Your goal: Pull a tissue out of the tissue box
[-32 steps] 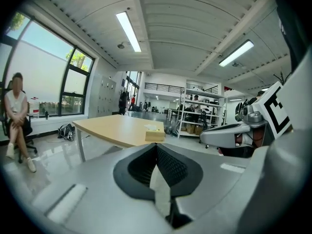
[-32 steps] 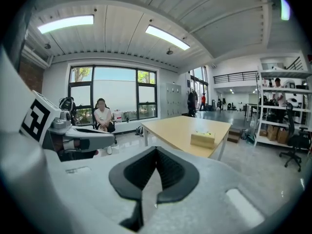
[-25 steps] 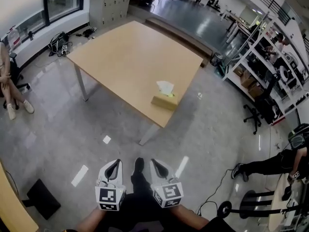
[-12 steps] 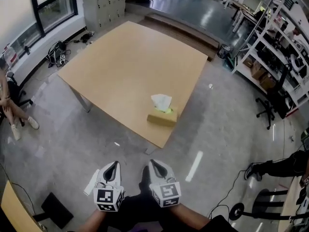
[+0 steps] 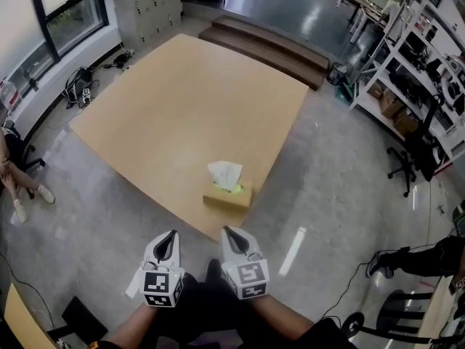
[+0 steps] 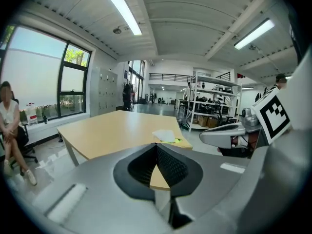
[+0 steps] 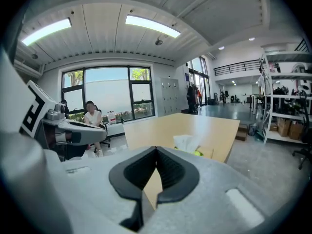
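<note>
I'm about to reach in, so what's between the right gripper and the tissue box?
Nothing but bare tabletop: the head view shows no object between the right gripper and the tissue box.

Ahead of the left gripper (image 5: 171, 235) and the right gripper (image 5: 227, 231) we see a broad wooden table (image 5: 182, 115) standing on a glossy grey floor (image 5: 327, 173). Beyond its far edge lie low dark steps (image 5: 269, 46), and grey lockers (image 5: 149, 6) stand against the far wall. Off to the left of the left gripper we find tall windows (image 5: 69, 13), a tangle of cables (image 5: 76, 86) on the floor below them, and a seated person (image 5: 14, 173) nearer to us. To the right of the right gripper, well apart, white shelving racks (image 5: 414, 64) hold boxes, with a black office chair (image 5: 414, 158) beside them. Another person's legs (image 5: 429, 257) stretch across the floor at the far right. Long ceiling lights (image 6: 124, 11) glow overhead.
</note>
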The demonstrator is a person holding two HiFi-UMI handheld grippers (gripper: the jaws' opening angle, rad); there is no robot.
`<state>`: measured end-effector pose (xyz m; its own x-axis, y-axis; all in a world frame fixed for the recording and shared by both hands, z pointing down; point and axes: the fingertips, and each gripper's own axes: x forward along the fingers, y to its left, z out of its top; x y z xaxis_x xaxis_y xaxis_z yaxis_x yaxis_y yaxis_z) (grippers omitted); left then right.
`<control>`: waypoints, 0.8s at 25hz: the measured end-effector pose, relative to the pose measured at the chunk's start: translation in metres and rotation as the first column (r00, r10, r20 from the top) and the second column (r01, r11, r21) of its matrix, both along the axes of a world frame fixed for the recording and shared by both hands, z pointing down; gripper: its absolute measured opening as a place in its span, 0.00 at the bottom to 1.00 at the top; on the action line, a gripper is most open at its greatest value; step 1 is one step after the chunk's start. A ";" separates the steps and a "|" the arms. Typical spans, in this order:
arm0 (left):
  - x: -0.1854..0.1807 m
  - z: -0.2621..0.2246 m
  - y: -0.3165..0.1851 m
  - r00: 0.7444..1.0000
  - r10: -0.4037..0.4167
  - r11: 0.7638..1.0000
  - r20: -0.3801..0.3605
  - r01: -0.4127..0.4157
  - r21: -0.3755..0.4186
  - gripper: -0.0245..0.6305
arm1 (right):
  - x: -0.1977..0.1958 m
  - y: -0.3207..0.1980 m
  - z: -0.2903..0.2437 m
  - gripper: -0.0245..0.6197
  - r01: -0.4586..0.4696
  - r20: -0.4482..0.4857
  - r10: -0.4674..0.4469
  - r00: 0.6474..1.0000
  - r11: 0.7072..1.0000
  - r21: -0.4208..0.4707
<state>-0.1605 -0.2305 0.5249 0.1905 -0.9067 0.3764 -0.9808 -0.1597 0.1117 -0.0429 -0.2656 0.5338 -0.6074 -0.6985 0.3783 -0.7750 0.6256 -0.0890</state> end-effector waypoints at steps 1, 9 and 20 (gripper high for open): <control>0.000 0.002 -0.004 1.000 0.001 1.000 0.003 -0.001 -0.007 0.07 | -0.001 -0.005 -0.001 0.02 0.000 -0.001 0.000 1.000 1.000 0.000; 0.002 0.012 -0.048 0.998 0.058 0.998 0.000 -0.058 -0.018 0.07 | -0.021 -0.057 0.009 0.07 -0.012 -0.050 0.011 0.999 1.000 -0.018; 0.002 0.024 -0.135 0.985 0.167 0.986 0.042 -0.166 -0.010 0.07 | -0.023 -0.131 0.045 0.15 -0.116 -0.176 0.094 0.980 0.986 -0.118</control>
<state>-0.1584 -0.3657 0.5494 0.3224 -0.8610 0.3934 -0.9444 -0.3206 0.0723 -0.0657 -0.3966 0.5789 -0.4527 -0.6948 0.5589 -0.8464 0.5320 -0.0243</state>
